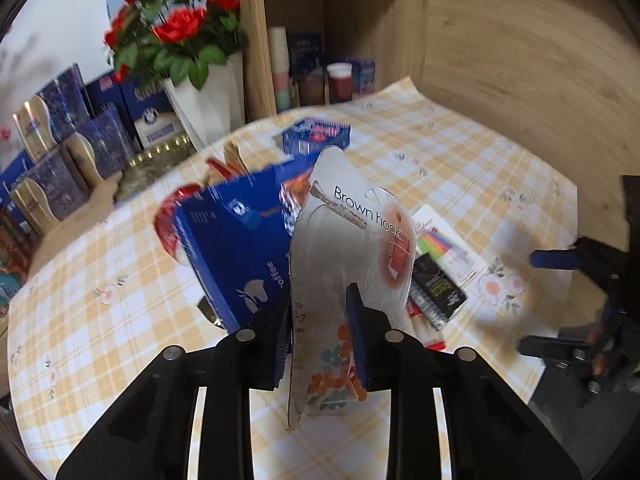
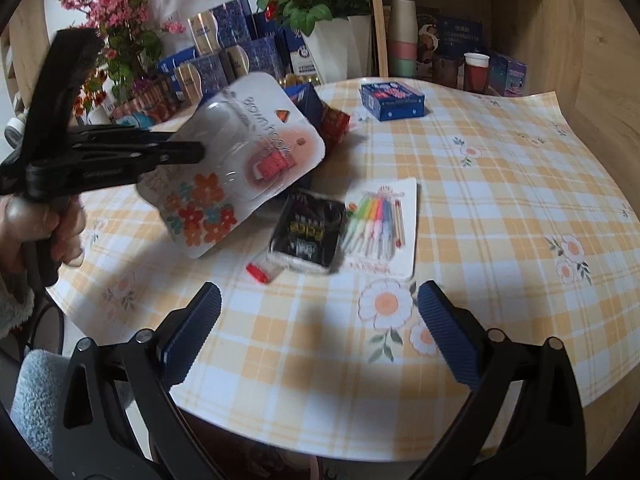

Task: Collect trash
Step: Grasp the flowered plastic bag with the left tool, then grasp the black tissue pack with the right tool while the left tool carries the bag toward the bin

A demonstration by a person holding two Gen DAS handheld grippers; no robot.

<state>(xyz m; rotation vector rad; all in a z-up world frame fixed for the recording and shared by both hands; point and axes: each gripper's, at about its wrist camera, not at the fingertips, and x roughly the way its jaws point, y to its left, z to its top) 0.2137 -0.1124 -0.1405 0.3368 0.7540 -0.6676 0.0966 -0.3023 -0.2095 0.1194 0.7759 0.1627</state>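
Left gripper pinching blister pack, hiding blurred blue box, right gripper spread wide.

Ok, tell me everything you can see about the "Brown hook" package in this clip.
The Brown hook package is a white card with rounded corners under a clear plastic blister, printed with orange and teal flowers at one end and a small red item near the middle. The left gripper is shut on its flowered end, holding it tilted in the air above the checked tablecloth, clear of the other litter. Whether the blister is empty cannot be told.
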